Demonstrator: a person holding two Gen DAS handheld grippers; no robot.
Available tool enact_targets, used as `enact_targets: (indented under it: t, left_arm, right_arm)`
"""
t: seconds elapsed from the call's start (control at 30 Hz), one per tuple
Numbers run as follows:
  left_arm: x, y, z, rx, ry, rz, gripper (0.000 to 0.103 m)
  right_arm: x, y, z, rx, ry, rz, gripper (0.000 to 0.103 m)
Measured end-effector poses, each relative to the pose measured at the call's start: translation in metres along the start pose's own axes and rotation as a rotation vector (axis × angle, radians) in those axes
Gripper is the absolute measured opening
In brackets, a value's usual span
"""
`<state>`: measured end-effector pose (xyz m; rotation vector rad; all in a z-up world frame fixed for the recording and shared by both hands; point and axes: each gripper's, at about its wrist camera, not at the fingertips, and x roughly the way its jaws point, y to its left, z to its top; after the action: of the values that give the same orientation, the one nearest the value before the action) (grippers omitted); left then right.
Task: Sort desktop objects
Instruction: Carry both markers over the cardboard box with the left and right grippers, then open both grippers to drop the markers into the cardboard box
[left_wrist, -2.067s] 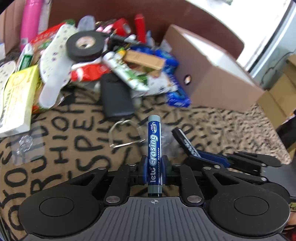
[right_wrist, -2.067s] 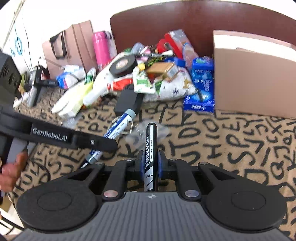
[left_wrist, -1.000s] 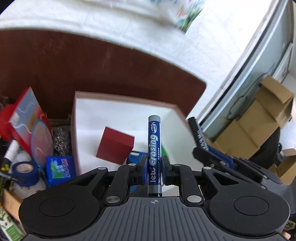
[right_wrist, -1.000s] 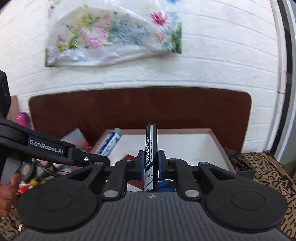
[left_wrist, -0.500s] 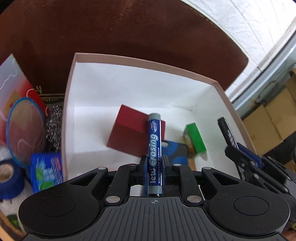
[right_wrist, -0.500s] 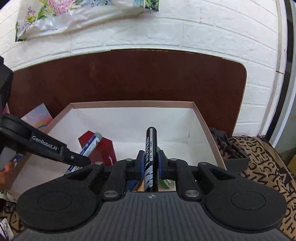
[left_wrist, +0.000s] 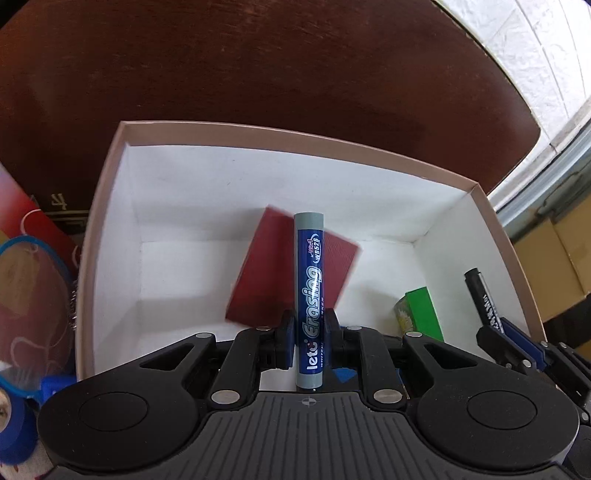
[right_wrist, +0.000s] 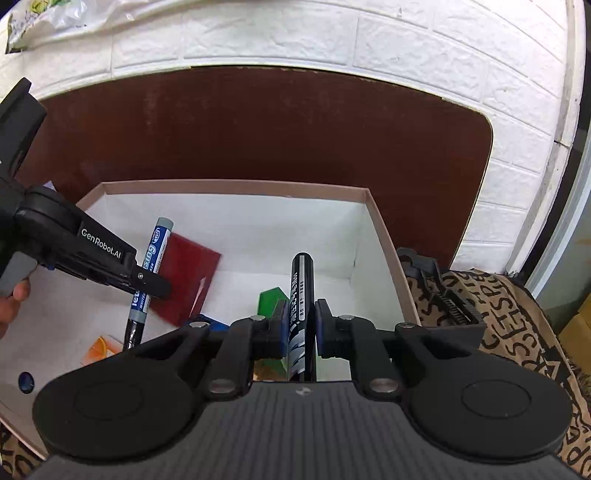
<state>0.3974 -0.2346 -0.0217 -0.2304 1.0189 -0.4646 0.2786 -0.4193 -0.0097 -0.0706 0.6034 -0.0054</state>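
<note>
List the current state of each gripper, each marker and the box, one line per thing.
left gripper: shut on the blue marker
right gripper: shut on the black marker
blue marker: capped, held over the box
black marker: held over the box
box: open, red box and green box inside
</note>
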Motion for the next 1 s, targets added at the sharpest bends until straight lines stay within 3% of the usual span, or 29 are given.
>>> enact_targets:
  t: [0.23, 0.27, 0.33, 0.4, 0.43, 0.47, 0.5, 0.67, 0.83, 1.0]
  left_arm:
    - [-0.003, 0.003, -0.003, 0.014, 0.017, -0.006, 0.015]
    - [0.001, 0.000, 0.002, 0.017, 0.017, -0.005, 0.032]
    - [0.002, -0.001, 0.005, 0.021, 0.004, 0.001, 0.042]
    - [-0.001, -0.003, 0.005, 0.027, -0.016, -0.027, 0.084]
    - [-0.004, -0.004, 0.004, 0.028, -0.028, -0.060, 0.092]
    - [-0.007, -0.004, 0.002, 0.027, -0.040, -0.090, 0.099]
    - [-0.010, -0.005, 0.000, 0.019, -0.049, -0.105, 0.103]
    - [-0.021, -0.011, -0.009, 0.017, -0.076, -0.150, 0.103]
    - [-0.047, -0.016, -0.024, 0.043, -0.132, -0.197, 0.103]
    - [-0.083, -0.030, -0.044, 0.097, -0.229, -0.147, 0.103]
  right_arm:
    - [0.008, -0.003, 0.001, 0.014, 0.023, -0.020, 0.016]
    - [0.009, -0.003, 0.001, 0.015, 0.026, -0.022, 0.016]
    - [0.009, -0.003, 0.001, 0.025, 0.020, -0.025, 0.018]
    - [0.006, -0.002, 0.001, 0.033, 0.009, -0.026, 0.040]
    - [0.003, -0.001, 0.001, 0.032, -0.006, -0.029, 0.061]
    - [0.001, 0.000, 0.001, 0.027, -0.024, -0.031, 0.074]
    - [-0.003, 0.002, 0.001, 0.020, -0.041, -0.033, 0.077]
    - [-0.020, 0.005, 0.002, 0.027, -0.089, -0.011, 0.099]
    - [-0.040, 0.003, 0.001, 0.066, -0.119, 0.003, 0.102]
    - [-0.068, 0.006, -0.005, 0.063, -0.147, 0.003, 0.102]
